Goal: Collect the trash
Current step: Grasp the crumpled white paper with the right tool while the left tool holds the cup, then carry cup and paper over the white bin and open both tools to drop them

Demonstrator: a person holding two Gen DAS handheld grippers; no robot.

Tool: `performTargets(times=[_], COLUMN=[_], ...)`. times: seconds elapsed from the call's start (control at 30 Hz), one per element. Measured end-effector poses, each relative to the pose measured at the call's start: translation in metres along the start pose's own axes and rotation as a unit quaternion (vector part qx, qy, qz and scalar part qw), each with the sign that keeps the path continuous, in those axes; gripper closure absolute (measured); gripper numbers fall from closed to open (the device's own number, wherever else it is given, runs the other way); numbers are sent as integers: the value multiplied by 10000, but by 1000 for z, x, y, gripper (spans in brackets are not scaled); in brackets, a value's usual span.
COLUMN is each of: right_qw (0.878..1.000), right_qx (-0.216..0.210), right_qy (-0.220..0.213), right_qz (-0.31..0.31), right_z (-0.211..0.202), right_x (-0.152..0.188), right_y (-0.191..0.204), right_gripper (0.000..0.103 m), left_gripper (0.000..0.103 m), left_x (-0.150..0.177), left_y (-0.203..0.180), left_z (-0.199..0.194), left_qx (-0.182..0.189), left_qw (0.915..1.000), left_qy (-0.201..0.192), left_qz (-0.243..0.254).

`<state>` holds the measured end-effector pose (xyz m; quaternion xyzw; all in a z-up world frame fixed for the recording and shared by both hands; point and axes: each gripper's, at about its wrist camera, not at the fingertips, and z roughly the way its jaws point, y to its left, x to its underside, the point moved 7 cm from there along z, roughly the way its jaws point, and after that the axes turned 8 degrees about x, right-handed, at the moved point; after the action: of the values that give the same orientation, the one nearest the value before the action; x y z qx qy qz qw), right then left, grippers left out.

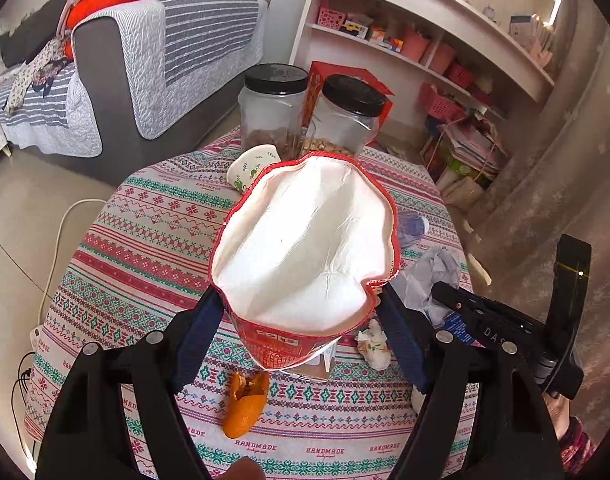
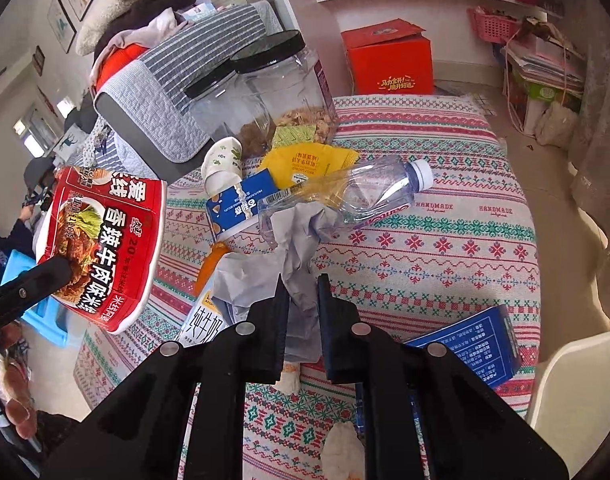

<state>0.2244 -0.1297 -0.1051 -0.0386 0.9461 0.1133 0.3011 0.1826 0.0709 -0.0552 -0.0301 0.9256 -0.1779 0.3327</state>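
Observation:
My left gripper (image 1: pixel 299 296) is shut on a red instant-noodle bowl (image 1: pixel 305 236), squeezing its rim out of round above the table; the white inside looks bare. In the right wrist view the bowl (image 2: pixel 101 248) hangs at the left, clear of the cloth. My right gripper (image 2: pixel 303 288) is shut on a crumpled grey-white paper (image 2: pixel 297 240), also seen beside the bowl as a paper wad (image 1: pixel 433 276). On the patterned tablecloth (image 1: pixel 145 240) lie an orange peel (image 1: pixel 245 408), a crumpled tissue (image 1: pixel 373 344), a clear plastic bottle (image 2: pixel 357 192), a yellow wrapper (image 2: pixel 305 164) and a blue-white carton (image 2: pixel 241 204).
Two black-lidded jars (image 1: pixel 273 108) stand at the table's far edge with a tipped paper cup (image 2: pixel 223 164) beside them. A blue box (image 2: pixel 481 344) lies near my right fingers. A red box (image 2: pixel 389 60), shelves and a grey sofa (image 1: pixel 125 80) stand beyond.

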Motion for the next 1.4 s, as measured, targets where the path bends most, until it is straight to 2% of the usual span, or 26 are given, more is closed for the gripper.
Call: performTargets(times=[0.2,0.47,0.63,0.83,0.93,1.0,1.03,1.1,1.13,1.2,1.4], right_qw=[9992,9918,9776,9465,9339,9237,9185,9060,8993,8944,8968], right_qx=[177,910,1663,2848,3201,3417,3502,3682,3791,3861,3814], right_qy=[-273,-671,-849,-680,-549,-604,-654,-738,-762,-698,-472], right_qz=[226,595,967,1358,1493,1624,1719,1956,2042,2146,2192], right_z=[-36,-91,-121,-141,-143,-149,-153,-160,-163,-161,-150], right_x=[1,17,43,91,111,120,126,137,144,155,178], right_y=[-22,-71,-112,-160,-176,-182,-185,-188,-189,-190,-186], right_gripper=[89,89,89,88,75,45,37,7,6,7,7], left_gripper=[27,27,27,27,27,27,27,27,27,27,27], left_x=[-1,1,5,14,23,29,32,39,42,49,66], left_y=[-24,-65,-92,-132,-157,-175,-183,-202,-211,-228,-274], left_z=[-7,-11,-2,13,22,29,33,39,43,50,67], left_qx=[271,739,1037,1425,1679,1846,1933,2130,2238,2441,2992], left_qw=[9995,9969,9942,9890,9845,9809,9788,9738,9707,9646,9453], left_qy=[-126,-200,-96,100,266,379,443,585,665,818,1171], left_qz=[43,182,274,388,433,482,506,546,560,576,556])
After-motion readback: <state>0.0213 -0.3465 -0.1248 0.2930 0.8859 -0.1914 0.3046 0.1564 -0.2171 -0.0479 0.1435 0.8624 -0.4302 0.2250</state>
